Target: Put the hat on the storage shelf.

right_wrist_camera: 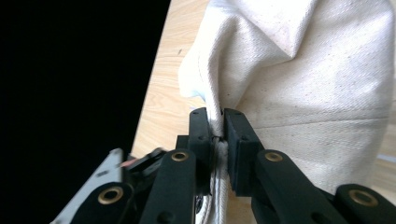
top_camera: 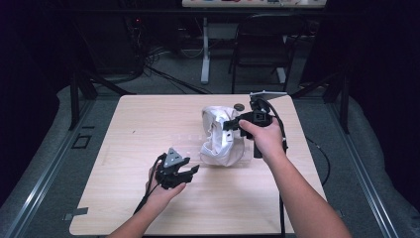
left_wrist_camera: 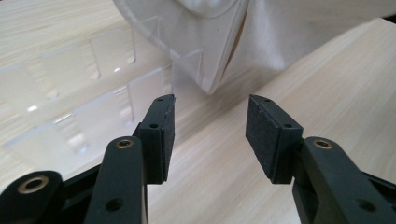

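The high view looks forward and down over the whole tabletop (top_camera: 148, 208) from the person's side. Each gripper view rides low on its tool, looking along the jaws from close range. All three share the white cloth bag (top_camera: 218, 141) (left_wrist_camera: 280, 32) (right_wrist_camera: 317, 84).

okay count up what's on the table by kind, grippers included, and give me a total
Grippers: 2, the left gripper and the right gripper
White cloth bags: 1, the cloth bag
Clear plastic racks: 1, the clear rack
Small dark round things: 1, the dark round thing near the far edge, too small to identify
Total: 5
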The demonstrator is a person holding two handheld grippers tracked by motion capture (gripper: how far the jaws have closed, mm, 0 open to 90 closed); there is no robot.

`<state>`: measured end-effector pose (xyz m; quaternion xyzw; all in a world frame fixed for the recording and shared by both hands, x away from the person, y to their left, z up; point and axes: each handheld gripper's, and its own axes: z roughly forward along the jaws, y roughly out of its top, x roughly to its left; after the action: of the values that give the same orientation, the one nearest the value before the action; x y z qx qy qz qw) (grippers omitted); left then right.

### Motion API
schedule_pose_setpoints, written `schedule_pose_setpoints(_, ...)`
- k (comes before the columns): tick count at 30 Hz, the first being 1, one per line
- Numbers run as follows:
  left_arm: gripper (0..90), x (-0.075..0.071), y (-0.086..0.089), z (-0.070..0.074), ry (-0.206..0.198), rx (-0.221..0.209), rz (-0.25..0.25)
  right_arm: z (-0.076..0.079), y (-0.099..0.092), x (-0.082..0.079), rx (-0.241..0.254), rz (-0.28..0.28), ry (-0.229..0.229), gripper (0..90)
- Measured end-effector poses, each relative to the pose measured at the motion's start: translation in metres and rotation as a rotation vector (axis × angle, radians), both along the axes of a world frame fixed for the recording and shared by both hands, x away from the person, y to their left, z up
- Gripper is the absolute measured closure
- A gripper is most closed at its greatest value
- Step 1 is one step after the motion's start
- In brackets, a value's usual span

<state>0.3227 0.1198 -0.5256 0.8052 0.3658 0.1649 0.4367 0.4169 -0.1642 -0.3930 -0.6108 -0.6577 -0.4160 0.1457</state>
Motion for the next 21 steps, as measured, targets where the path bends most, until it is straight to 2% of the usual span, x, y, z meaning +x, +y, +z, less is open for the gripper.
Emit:
schedule_pose_setpoints(3, 51.8, -0.007, 0.013, -0.002, -0.002, 0.013, 0.008, -0.001, -0.001, 0.001, -0.029, -0.011, -0.011, 82.1)
schedule_pose_setpoints(9, 51.7, -0.011, 0.035, -0.006, -0.005, 0.027, 0.039, -0.003, -0.007, 0.000, -0.049, -0.032, -0.014, 82.0)
schedule_pose_setpoints(16, 51.7, -0.003, 0.049, -0.009, 0.025, -0.021, 0.083, -0.006, -0.010, 0.001, -0.100, -0.058, -0.029, 81.9)
schedule_pose_setpoints(21, 51.5, 0.000, 0.052, -0.011, 0.034, -0.027, 0.093, -0.010, -0.013, 0.000, -0.107, -0.065, -0.026, 81.0)
